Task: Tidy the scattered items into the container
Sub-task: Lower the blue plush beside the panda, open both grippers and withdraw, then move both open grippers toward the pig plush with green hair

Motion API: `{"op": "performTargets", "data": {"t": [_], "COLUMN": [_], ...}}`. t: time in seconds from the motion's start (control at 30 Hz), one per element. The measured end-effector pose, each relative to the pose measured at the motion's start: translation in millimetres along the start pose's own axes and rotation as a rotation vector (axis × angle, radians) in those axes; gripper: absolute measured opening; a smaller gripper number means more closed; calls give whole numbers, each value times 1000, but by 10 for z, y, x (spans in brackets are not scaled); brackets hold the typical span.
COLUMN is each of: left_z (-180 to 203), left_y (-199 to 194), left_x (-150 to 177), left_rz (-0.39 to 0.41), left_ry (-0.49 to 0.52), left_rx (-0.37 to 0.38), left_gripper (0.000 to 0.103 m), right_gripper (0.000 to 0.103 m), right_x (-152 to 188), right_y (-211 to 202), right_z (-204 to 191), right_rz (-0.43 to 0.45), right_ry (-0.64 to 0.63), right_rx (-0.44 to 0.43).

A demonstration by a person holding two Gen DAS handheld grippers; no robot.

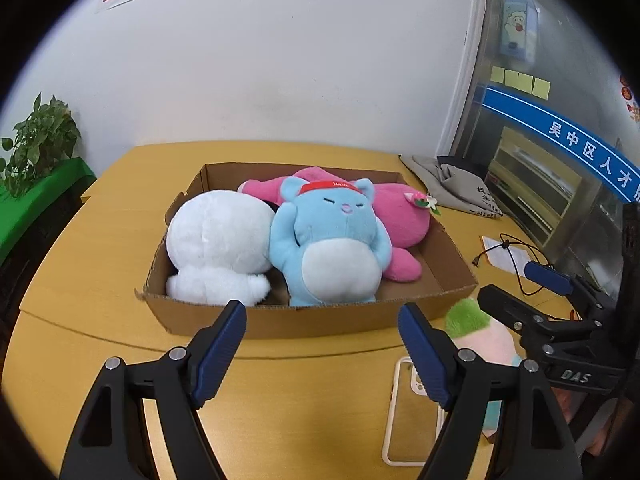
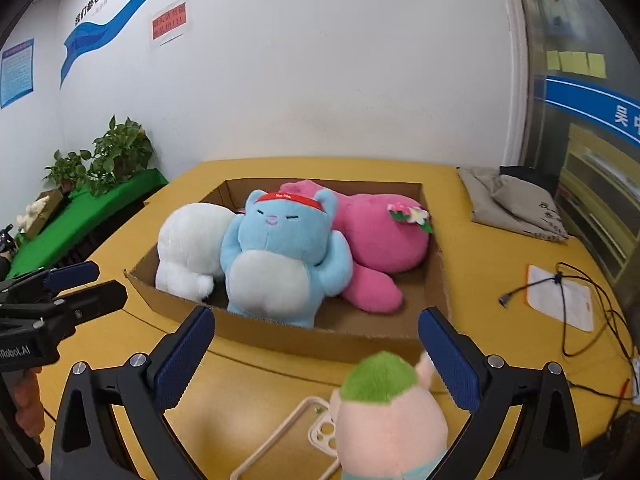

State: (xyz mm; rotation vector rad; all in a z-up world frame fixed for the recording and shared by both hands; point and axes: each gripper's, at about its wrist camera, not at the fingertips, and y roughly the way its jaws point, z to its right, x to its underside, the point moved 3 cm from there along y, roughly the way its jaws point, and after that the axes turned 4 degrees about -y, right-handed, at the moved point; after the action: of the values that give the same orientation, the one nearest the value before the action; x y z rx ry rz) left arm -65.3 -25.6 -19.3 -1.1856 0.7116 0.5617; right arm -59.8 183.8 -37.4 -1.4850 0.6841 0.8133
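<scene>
Both my grippers, left and right, gape wide, empty. The peach plush stands on the worktop outside the box; a clumsy grab could topple it onto the phone case.

Cardboard box, shallow and open-topped, sits mid-frame on the yellow table w/ three plushies packed inside. White plush fills the left end, turned so no face shows. Blue plush w/ red headband lies on its back in the middle, arms up by its head, pale belly up, leaning against the white one. Pink plush lies behind it at the right end, flower on its head. Still outside: pink-and-green plush, green tuft on top, lower right, just in front of the box's near wall. Phone case, cream-coloured, lies flat beside it.
</scene>
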Motion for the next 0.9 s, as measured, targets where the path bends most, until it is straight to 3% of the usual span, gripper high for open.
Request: {"op": "performTargets", "data": {"t": [0.47, 0.9], "left_z": [53, 154], "left_y": [-130, -83], "left_x": [144, 135], "left_rz": [16, -10], "left_ry": [-8, -8], "left_rx": [-42, -2], "left_gripper": [79, 78], "right_gripper": [103, 103], "right_x": [161, 205], "right_y": [-185, -145], "right_z": [-73, 41], "right_rz": [9, 2], "right_ry": [-44, -49], "right_rx": [10, 25]}}
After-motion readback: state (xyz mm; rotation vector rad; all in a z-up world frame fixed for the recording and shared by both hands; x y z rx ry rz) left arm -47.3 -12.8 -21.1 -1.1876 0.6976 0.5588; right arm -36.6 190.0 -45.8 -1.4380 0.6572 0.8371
